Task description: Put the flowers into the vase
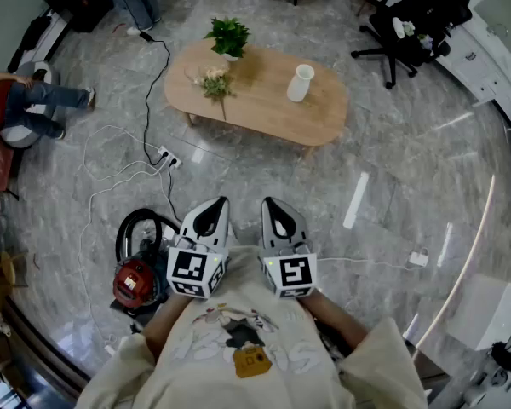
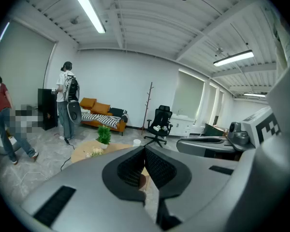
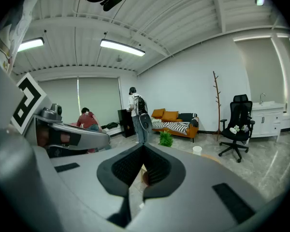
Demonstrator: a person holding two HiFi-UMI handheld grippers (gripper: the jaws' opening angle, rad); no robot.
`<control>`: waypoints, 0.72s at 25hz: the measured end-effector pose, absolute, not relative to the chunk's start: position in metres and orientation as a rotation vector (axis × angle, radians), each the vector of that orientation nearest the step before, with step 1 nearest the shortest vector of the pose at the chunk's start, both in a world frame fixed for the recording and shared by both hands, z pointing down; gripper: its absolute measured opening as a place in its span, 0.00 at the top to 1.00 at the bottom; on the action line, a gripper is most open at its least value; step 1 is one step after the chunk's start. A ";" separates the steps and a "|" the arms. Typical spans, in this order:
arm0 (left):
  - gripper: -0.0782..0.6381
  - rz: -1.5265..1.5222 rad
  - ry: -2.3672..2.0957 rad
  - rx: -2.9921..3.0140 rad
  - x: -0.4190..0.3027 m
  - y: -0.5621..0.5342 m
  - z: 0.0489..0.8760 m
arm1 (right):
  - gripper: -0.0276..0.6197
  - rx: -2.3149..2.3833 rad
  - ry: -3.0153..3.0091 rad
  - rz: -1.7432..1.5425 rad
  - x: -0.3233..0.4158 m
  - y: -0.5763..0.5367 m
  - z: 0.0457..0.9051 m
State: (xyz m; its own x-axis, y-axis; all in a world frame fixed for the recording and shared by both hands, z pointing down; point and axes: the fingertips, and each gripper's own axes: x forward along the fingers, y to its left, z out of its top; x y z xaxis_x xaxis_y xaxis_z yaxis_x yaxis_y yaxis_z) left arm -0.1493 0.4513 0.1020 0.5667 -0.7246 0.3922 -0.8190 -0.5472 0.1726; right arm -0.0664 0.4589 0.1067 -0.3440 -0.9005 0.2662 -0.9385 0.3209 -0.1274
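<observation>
Oval wooden bench (image 1: 264, 100) at upper centre, well apart from the person. Lower centre: left tool (image 1: 213, 210) and right tool (image 1: 275, 207) side by side, both closed and empty. White vase (image 1: 300, 83) upright on bench right; flowers (image 1: 215, 83) lie on bench left. Step: approach, nothing grasped yet. Next: close in, open one tool, take the stems.

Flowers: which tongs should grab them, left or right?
Probably left. The flowers lie at the table's left end, ahead of the left tongs; the vase stands nearer the right tongs. Both are shut, far away.
</observation>
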 end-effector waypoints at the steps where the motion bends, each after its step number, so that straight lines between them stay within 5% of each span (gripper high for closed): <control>1: 0.88 0.392 -1.269 2.463 -0.151 0.451 0.101 | 0.95 1.699 -2.435 0.389 -0.068 0.459 0.106; 18: 0.88 0.381 -1.264 2.411 -0.178 0.463 0.105 | 0.95 1.653 -2.449 0.464 -0.094 0.474 0.112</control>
